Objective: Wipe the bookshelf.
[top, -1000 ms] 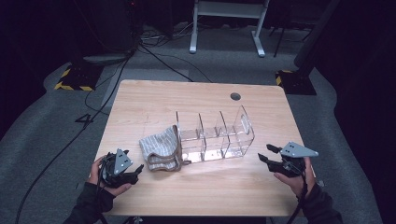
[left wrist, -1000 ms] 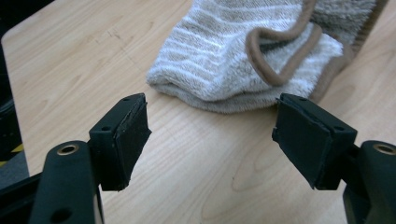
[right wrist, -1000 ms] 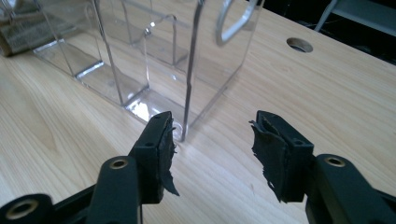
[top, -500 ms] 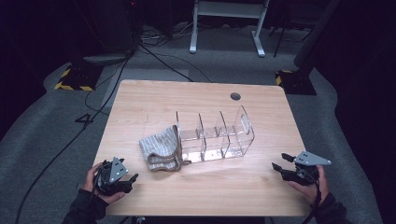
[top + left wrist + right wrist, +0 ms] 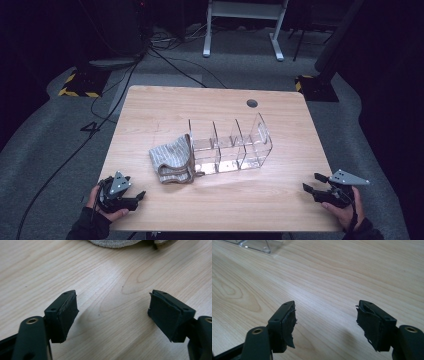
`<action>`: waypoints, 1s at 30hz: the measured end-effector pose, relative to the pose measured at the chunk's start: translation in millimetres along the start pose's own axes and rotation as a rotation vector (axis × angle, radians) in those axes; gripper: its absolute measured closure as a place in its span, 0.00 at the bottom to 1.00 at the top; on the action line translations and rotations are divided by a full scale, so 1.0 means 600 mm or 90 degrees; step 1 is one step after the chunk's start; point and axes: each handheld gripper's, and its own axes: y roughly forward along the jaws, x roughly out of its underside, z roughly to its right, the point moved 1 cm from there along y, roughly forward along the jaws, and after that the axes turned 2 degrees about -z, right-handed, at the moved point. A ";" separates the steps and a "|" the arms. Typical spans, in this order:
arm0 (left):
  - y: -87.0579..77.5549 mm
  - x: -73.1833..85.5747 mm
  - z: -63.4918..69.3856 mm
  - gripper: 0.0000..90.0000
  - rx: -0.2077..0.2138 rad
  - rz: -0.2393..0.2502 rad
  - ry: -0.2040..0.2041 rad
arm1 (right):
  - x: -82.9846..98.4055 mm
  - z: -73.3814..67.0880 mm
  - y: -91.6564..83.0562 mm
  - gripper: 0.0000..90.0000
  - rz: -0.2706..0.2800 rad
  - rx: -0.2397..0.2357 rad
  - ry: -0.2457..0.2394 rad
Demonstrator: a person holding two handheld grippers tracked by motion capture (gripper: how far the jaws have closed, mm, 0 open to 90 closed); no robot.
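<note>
A grey striped cloth (image 5: pixel 172 159) lies bunched at the left end of a clear acrylic organizer (image 5: pixel 230 145) with several compartments, in the middle of the wooden table (image 5: pixel 200 105). My left gripper (image 5: pixel 137 196) sits low at the near left corner and points right, well short of the cloth. Its jaws have just been opening, and nothing is between them in the left gripper view (image 5: pixel 112 312), where the cloth's edge (image 5: pixel 117 242) shows at the top. My right gripper (image 5: pixel 312 185), at the near right edge, has also just been opening and stands empty (image 5: pixel 325 322), with the organizer's corner (image 5: pixel 257 245) far ahead.
A round cable hole (image 5: pixel 252 103) sits near the table's far right. Cables and a white stand's legs (image 5: pixel 240 30) lie on the floor beyond. Bare wood runs along the near edge between the two hands.
Both hands drew back toward the table's near edge and sank lower; the right one also slid out to the right. The right jaws spread wider. Cloth and organizer stayed put.
</note>
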 end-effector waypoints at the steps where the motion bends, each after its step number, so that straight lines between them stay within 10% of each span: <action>1: 0.002 0.003 -0.002 0.25 0.017 0.006 -0.013 | 0.004 0.002 -0.001 0.33 -0.001 0.000 0.008; 9: 0.000 0.008 -0.002 0.25 0.027 0.008 -0.032 | 0.010 0.000 0.012 0.25 -0.052 0.016 0.012; 30: 0.000 0.009 -0.002 0.24 0.026 0.010 -0.035 | 0.009 -0.002 0.014 0.24 -0.054 0.021 0.014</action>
